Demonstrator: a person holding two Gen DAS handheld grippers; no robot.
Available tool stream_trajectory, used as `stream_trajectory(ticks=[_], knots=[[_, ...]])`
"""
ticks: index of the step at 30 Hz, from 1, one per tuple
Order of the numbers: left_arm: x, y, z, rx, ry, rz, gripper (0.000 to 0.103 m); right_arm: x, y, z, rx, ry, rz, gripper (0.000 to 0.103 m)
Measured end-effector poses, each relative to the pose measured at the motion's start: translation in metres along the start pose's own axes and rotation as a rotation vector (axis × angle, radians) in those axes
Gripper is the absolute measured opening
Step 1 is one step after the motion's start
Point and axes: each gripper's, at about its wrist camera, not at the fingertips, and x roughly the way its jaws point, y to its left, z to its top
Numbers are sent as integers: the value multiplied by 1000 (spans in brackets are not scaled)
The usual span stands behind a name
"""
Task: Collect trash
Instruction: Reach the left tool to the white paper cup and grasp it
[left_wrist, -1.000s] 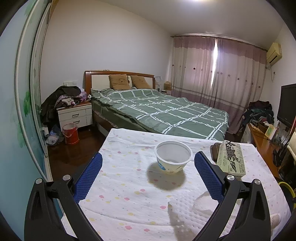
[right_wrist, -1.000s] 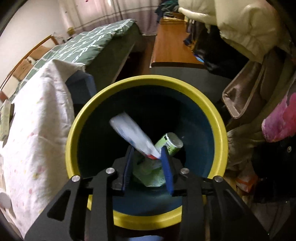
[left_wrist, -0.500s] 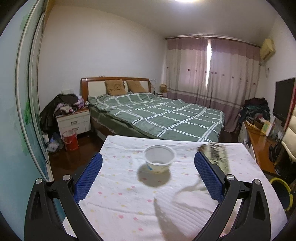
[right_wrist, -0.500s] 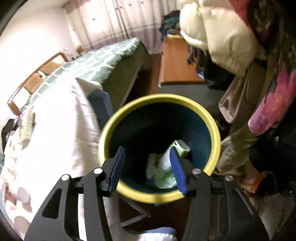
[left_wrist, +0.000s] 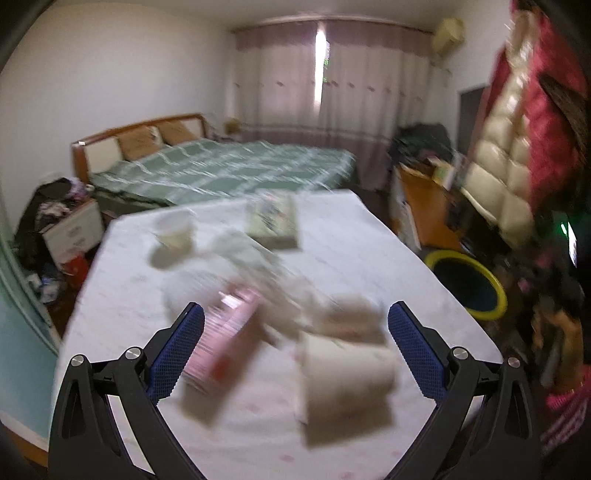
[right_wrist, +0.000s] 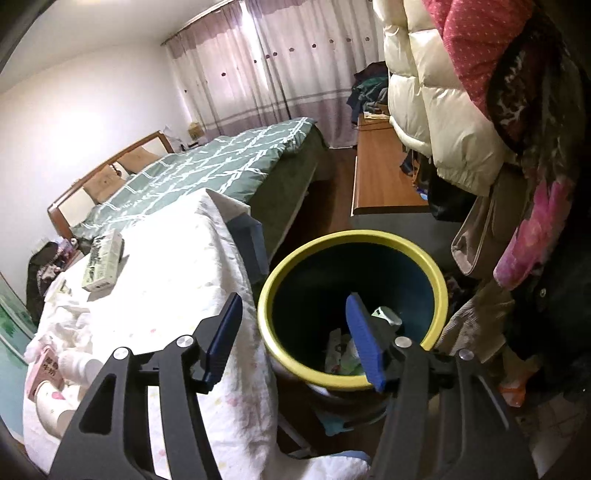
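My left gripper (left_wrist: 295, 343) is open and empty above the near part of the white-clothed table (left_wrist: 351, 240). Under it, blurred, lie a pink carton (left_wrist: 225, 339) and paper cups (left_wrist: 347, 373); a white bowl (left_wrist: 173, 232) and a green box (left_wrist: 273, 221) sit farther back. My right gripper (right_wrist: 291, 339) is open and empty above the near rim of the yellow-rimmed bin (right_wrist: 354, 243), which holds a can (right_wrist: 386, 315) and wrappers (right_wrist: 341, 352). The bin also shows in the left wrist view (left_wrist: 465, 284).
A bed with a green checked cover (right_wrist: 221, 162) stands behind the table. Coats (right_wrist: 461, 92) hang right of the bin, and a wooden desk (right_wrist: 380, 181) runs along that side. In the right wrist view the pink carton (right_wrist: 44, 369) lies at the table's near left.
The right gripper opened, dropped its white wrapper into the bin and pulled back and up. The left gripper swung right and pulled back; the carton and cups have come into view beneath it.
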Motion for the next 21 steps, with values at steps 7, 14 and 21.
stream_trajectory(ticks=[7, 14, 21], knots=[[25, -36, -27, 44, 60, 0, 98, -12, -8, -11, 21, 0, 40, 56], [64, -35, -37, 52, 141, -31, 98, -14, -11, -14, 30, 0, 50, 57], [86, -33, -41, 57, 181, -35, 93, -6, -5, -16, 19, 25, 60, 57]])
